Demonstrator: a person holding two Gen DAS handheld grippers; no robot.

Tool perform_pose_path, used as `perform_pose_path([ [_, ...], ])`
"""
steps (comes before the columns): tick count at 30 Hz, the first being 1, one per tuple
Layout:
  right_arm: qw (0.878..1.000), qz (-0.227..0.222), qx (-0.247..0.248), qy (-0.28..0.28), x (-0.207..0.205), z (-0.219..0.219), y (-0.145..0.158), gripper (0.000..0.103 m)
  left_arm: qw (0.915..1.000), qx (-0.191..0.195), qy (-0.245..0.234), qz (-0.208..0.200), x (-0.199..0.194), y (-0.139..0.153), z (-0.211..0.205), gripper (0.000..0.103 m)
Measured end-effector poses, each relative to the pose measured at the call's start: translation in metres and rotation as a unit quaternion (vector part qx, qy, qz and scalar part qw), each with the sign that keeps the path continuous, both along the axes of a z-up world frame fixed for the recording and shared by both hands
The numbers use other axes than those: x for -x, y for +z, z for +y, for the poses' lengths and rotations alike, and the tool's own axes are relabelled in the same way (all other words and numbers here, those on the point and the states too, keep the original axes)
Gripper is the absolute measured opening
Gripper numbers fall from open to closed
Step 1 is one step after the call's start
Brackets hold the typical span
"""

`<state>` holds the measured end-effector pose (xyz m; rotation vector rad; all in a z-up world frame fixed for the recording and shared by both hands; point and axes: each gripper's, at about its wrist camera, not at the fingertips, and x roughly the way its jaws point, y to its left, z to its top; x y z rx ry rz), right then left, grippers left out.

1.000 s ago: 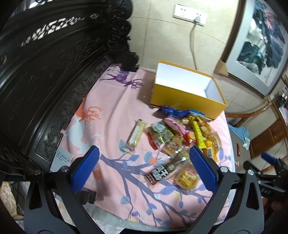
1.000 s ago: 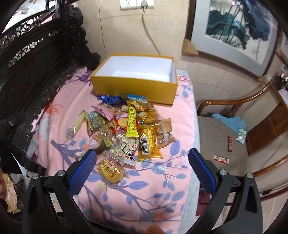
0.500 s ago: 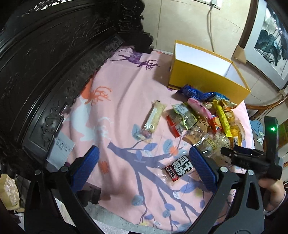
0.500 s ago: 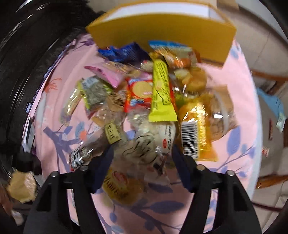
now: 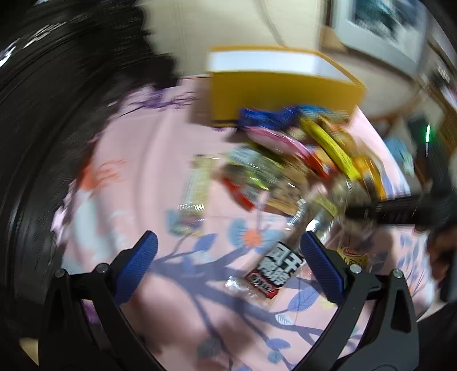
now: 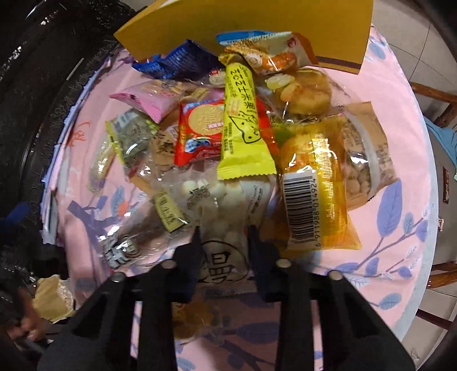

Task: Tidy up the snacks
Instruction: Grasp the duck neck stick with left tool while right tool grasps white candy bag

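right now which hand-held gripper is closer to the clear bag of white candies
Right. The right hand-held gripper is closed around the clear bag of white candies; the left hand-held gripper hangs open beside the pile, over the pink cloth.

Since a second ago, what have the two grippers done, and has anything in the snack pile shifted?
The right gripper dropped from above the cloth into the pile and narrowed its jaws around the clear bag of small white candies. The left gripper swung closer, still wide open and empty. The yellow cardboard box and other snacks look unmoved.

Left view motion-smeared; right sharper, wrappers glaring; edges warped.
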<state>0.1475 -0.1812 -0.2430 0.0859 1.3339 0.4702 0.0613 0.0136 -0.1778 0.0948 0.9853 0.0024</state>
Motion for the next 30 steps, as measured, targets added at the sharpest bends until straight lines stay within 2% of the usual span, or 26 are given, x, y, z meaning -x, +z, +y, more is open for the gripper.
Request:
perform_pose_path([
  [5, 0.999, 0.002, -0.036, -0.021, 0.017, -0.018, 0.02, 0.025, 0.9954, -0.019, -0.091, 0.022, -0.016, -0.038, -0.026, 0.101],
  [9, 0.998, -0.006, -0.048, -0.04, 0.029, -0.034, 0.031, 0.025, 0.9894, 0.011, -0.139, 0.038, -0.022, -0.055, -0.035, 0.101],
  [14, 0.996, -0.005, -0.058, -0.072, 0.029, -0.049, 0.03, 0.025, 0.9809, 0.008, -0.189, 0.044, -0.024, -0.066, -0.05, 0.101],
  [17, 0.994, -0.006, -0.068, -0.085, 0.032, -0.057, 0.035, 0.025, 0.9782, 0.025, -0.197, 0.06, -0.035, -0.073, -0.049, 0.086],
  [19, 0.993, -0.007, -0.072, -0.094, 0.035, -0.06, 0.037, 0.025, 0.9753, 0.04, -0.205, 0.073, -0.041, -0.08, -0.051, 0.063],
  [20, 0.992, -0.006, -0.074, -0.1, 0.037, -0.063, 0.038, 0.025, 0.9742, 0.036, -0.209, 0.078, -0.044, -0.083, -0.051, 0.061],
  [23, 0.991, -0.004, -0.075, -0.11, 0.04, -0.069, 0.039, 0.025, 0.9726, 0.02, -0.221, 0.068, -0.046, -0.089, -0.058, 0.061],
  [26, 0.99, -0.002, -0.075, -0.117, 0.043, -0.075, 0.039, 0.025, 0.9728, 0.043, -0.213, 0.08, -0.055, -0.092, -0.057, 0.063],
  [27, 0.99, -0.001, -0.077, -0.118, 0.043, -0.075, 0.039, 0.025, 0.973, 0.045, -0.211, 0.082, -0.058, -0.092, -0.057, 0.059],
  [28, 0.99, -0.001, -0.078, -0.118, 0.044, -0.075, 0.039, 0.025, 0.9734, 0.052, -0.207, 0.084, -0.059, -0.091, -0.055, 0.049],
  [30, 0.99, -0.004, -0.081, -0.118, 0.045, -0.075, 0.04, 0.025, 0.9724, 0.087, -0.193, 0.097, -0.059, -0.088, -0.044, 0.038],
])
